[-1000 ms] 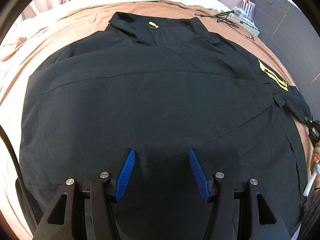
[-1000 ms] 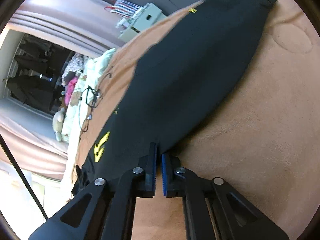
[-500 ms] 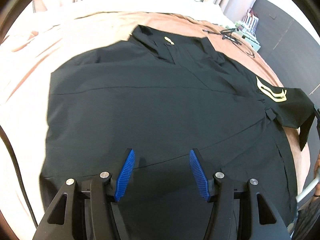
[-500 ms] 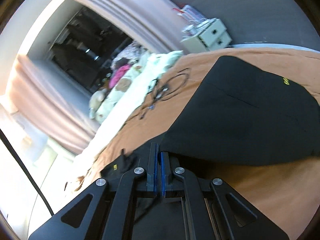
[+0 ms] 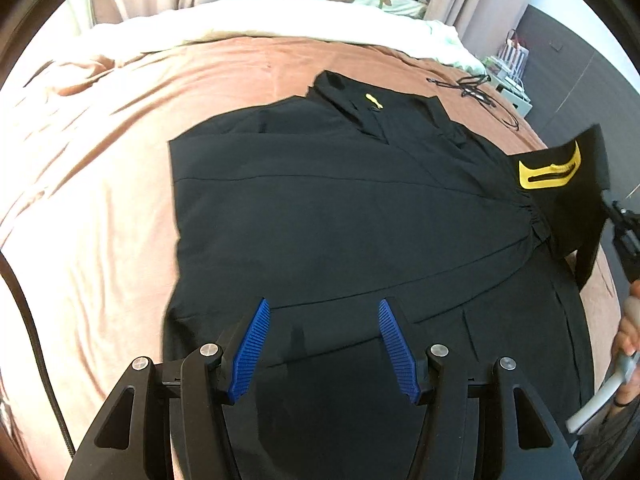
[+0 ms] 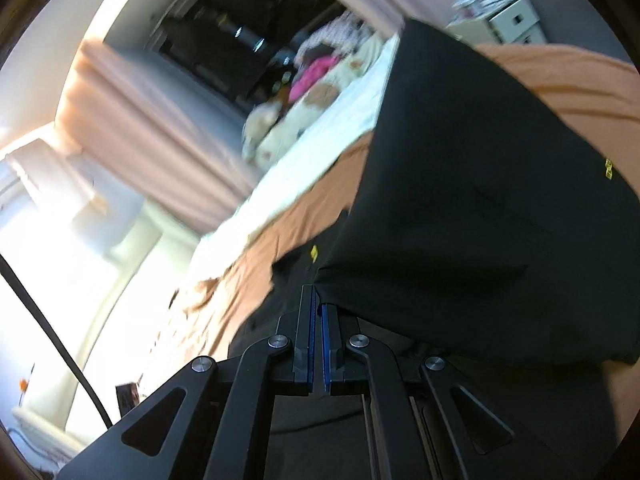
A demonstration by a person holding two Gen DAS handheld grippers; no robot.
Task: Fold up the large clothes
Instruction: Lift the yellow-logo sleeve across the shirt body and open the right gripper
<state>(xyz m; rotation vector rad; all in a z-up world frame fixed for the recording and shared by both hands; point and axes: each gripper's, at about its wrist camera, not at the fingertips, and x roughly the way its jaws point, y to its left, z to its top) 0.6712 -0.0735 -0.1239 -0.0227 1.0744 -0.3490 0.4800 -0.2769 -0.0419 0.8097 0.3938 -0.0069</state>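
A large black jacket [image 5: 340, 208] with yellow marks lies spread on the bed. My left gripper [image 5: 324, 332] is open and empty, hovering above the jacket's near hem. My right gripper [image 6: 318, 300] is shut on the jacket's sleeve [image 6: 480, 208] and holds it lifted off the bed. In the left wrist view the raised sleeve [image 5: 568, 196], with a yellow logo, hangs at the right edge, with the right gripper [image 5: 620, 220] on it.
The jacket rests on a peach blanket [image 5: 100, 160]. A white duvet [image 5: 280, 20] and soft toys lie at the bed's head. A black cable [image 5: 476, 88] lies at the far right. A white drawer unit [image 6: 516, 20] stands by the wall.
My right gripper has lifted the sleeve up off the bed and swung it over the jacket. My left gripper has risen and drawn back, staying open.
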